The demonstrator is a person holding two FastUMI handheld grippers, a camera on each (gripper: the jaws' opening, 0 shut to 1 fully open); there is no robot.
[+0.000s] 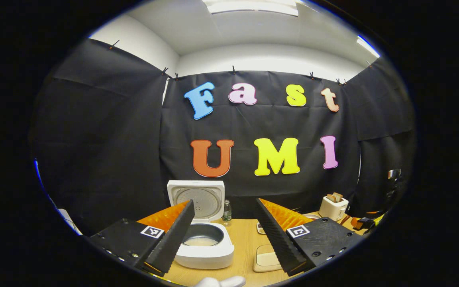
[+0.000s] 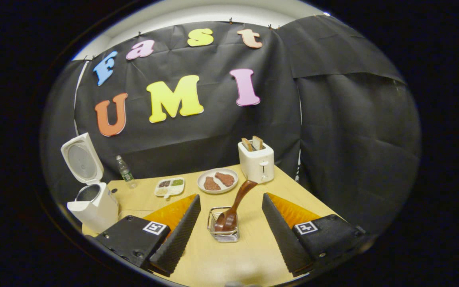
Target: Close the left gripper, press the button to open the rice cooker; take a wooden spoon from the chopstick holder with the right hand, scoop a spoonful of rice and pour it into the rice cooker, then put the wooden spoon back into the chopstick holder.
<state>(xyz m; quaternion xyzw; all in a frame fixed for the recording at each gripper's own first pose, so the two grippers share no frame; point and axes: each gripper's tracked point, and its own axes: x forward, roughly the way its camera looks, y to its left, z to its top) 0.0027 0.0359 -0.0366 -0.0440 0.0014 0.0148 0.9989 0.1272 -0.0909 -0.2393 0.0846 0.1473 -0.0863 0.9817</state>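
Table [image 2: 221, 255] pale wood, black cloth walls; rice cooker [image 1: 205, 239] lid up; both grippers wide open, empty.

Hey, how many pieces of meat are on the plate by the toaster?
2. On the round plate left of the toaster, one meat piece lies to the left and nearer, the other meat piece to the right and farther back. Nothing seems hidden.
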